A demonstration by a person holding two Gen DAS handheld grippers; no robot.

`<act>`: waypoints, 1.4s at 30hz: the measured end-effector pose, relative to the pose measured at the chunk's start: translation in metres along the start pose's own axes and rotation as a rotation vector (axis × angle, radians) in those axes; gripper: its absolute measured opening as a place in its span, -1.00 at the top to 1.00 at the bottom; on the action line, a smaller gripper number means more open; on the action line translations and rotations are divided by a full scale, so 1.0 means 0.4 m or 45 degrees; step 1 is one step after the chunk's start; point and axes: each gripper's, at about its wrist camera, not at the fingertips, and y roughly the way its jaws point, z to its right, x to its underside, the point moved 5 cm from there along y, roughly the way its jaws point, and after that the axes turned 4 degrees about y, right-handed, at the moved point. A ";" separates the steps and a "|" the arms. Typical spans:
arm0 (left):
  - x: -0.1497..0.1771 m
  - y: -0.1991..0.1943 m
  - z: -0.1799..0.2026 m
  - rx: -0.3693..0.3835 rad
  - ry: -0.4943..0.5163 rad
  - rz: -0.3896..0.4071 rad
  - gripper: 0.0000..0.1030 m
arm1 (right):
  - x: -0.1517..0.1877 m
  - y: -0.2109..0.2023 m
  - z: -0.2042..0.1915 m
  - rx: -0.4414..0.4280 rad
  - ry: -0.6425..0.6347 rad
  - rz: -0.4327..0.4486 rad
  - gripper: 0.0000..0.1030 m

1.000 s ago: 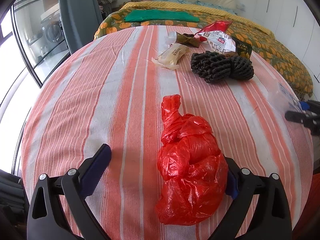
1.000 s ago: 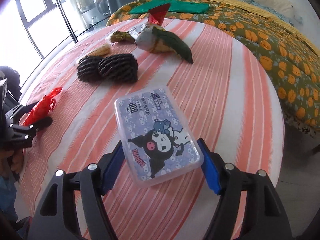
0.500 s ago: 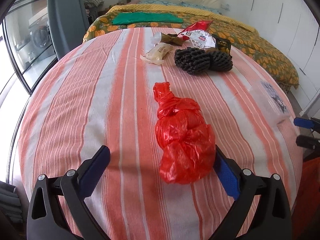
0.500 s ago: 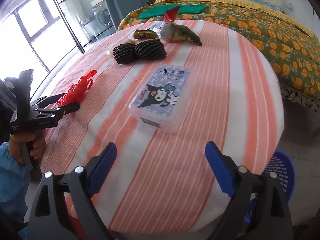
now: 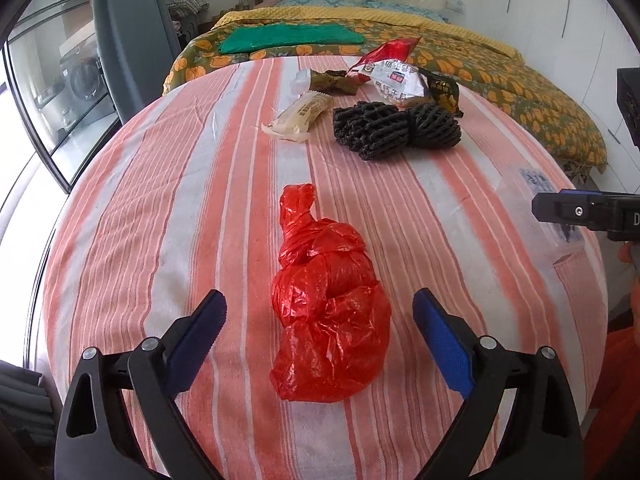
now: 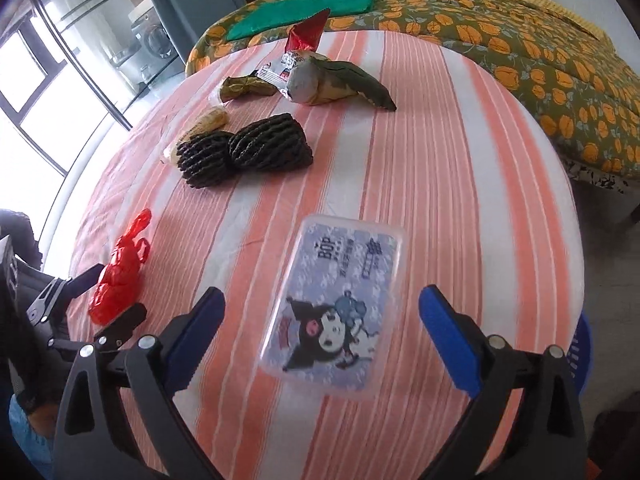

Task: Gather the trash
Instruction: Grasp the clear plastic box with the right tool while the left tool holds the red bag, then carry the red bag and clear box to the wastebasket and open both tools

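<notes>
Behind the bench a bed with an orange-and-olive flowered cover is filling the background, a flat green cloth lying on it. Your bench is wearing a cloth striped in salmon and white.

You are holding the left gripper with its jaws released wide, and the knotted, crumpled red plastic bag is lying on the cloth between the blue pads, touching neither. Farther back, two black foam fruit nets are sitting side by side, a cream snack wrapper lying just left of them. Behind those, a red-and-white foil packet is showing Chinese print too small to read, beside a crumpled olive-brown wrapper.

You are keeping the right gripper released too, its jaws spread to either side of a clear plastic box with a lilac cartoon lid, grasping nothing. Its lid is showing "BOP" above small Chinese characters and a black-hooded cartoon figure. A blue mesh basket is peeking out beyond the bench's right edge.
</notes>
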 end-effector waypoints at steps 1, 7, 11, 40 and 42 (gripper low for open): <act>0.002 0.002 -0.004 -0.005 -0.010 -0.005 -0.69 | -0.003 0.010 -0.004 0.038 -0.023 -0.004 -0.84; 0.007 -0.008 -0.012 -0.013 0.004 -0.002 -0.02 | 0.010 -0.011 0.008 0.071 -0.054 0.017 -0.25; 0.007 -0.022 -0.001 -0.003 0.001 0.017 0.27 | 0.036 -0.046 0.011 -0.003 -0.087 0.049 -0.21; -0.071 -0.130 0.602 0.439 0.231 0.123 0.33 | 0.141 -0.299 0.464 -0.050 0.186 0.261 -0.21; -0.082 -0.134 0.661 0.472 0.267 0.121 0.33 | 0.154 -0.302 0.525 -0.014 0.218 0.256 -0.21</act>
